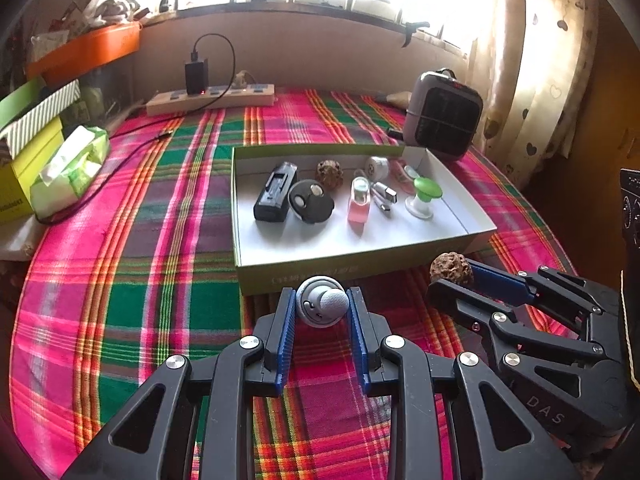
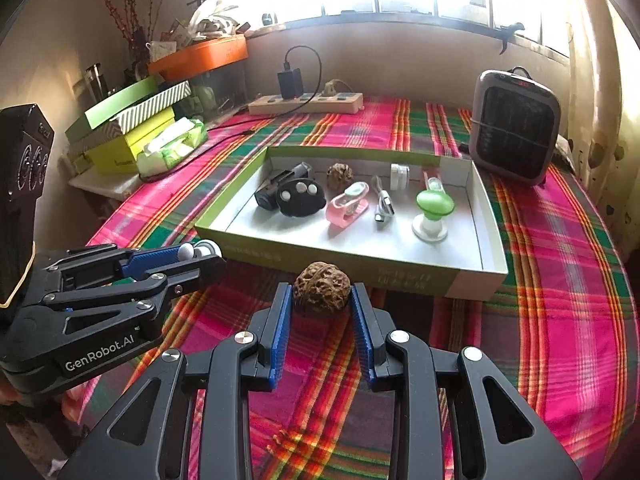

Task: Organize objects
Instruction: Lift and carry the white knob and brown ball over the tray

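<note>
My left gripper (image 1: 321, 304) is shut on a small grey-white round gadget (image 1: 321, 307), held just in front of the near wall of a green-sided white box (image 1: 352, 270). My right gripper (image 2: 322, 300) is shut on a brown walnut (image 2: 321, 287), also just short of the box (image 2: 400, 276). Each gripper shows in the other's view: the right one with the walnut (image 1: 451, 268) on the right, the left one with the gadget (image 2: 199, 251) on the left. Inside the box lie a black case (image 1: 276, 196), a black pouch (image 1: 310, 202), a second walnut (image 1: 329, 174), a pink bottle (image 1: 359, 202), a USB adapter (image 1: 384, 196) and a green-topped stand (image 1: 424, 196).
A grey fan heater (image 2: 514, 124) stands behind the box on the right. A power strip (image 1: 210, 98) with a black charger lies at the back. Stacked boxes and a tissue pack (image 1: 70, 170) sit at the left. A plaid cloth (image 1: 160, 240) covers the table.
</note>
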Available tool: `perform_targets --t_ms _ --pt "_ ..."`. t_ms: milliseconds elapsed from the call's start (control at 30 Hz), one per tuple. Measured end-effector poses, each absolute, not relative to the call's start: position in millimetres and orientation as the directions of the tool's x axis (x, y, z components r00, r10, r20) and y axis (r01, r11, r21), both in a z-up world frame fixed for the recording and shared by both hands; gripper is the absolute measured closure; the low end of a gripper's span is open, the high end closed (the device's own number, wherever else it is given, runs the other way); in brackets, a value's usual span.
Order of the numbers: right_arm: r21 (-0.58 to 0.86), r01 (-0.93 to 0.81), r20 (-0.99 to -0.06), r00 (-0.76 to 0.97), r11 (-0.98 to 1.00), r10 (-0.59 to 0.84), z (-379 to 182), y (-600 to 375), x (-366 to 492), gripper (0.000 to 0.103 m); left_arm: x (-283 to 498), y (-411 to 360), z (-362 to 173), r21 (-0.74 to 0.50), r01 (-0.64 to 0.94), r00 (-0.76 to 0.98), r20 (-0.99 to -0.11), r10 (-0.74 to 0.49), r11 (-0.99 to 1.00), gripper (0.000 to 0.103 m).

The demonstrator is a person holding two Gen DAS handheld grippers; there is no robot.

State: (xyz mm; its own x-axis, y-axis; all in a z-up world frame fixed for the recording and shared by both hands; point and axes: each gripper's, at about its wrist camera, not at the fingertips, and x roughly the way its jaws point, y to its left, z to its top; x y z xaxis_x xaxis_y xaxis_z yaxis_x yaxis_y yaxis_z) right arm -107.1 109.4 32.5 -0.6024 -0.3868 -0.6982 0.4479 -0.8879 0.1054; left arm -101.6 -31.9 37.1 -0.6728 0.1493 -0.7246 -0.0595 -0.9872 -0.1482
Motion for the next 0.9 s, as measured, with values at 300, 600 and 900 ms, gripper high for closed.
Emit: perform_targets --t_ms 300,600,900 --pt "0.094 0.445 -0.685 -0.620 -0.891 -0.382 41.3 110.7 -113.5 0.072 -107.9 -30.9 45.0 -0.138 -0.064 -0.686 -0.714 0.144 -0.988 0.080" --pt "0.083 0.446 -0.676 -0.631 -0.891 -0.379 48.0 111.6 -120.6 0.072 -116.4 -33.5 50.9 -0.136 -0.062 -0.694 -0.707 0.141 -0.989 0.080" --pt "0.066 0.446 -0.671 -0.642 -0.892 -0.371 54.3 111.3 -135.1 0.072 -129.9 -36.9 53.2 -0.150 -0.066 -0.688 -0.709 0.154 -0.986 0.080"
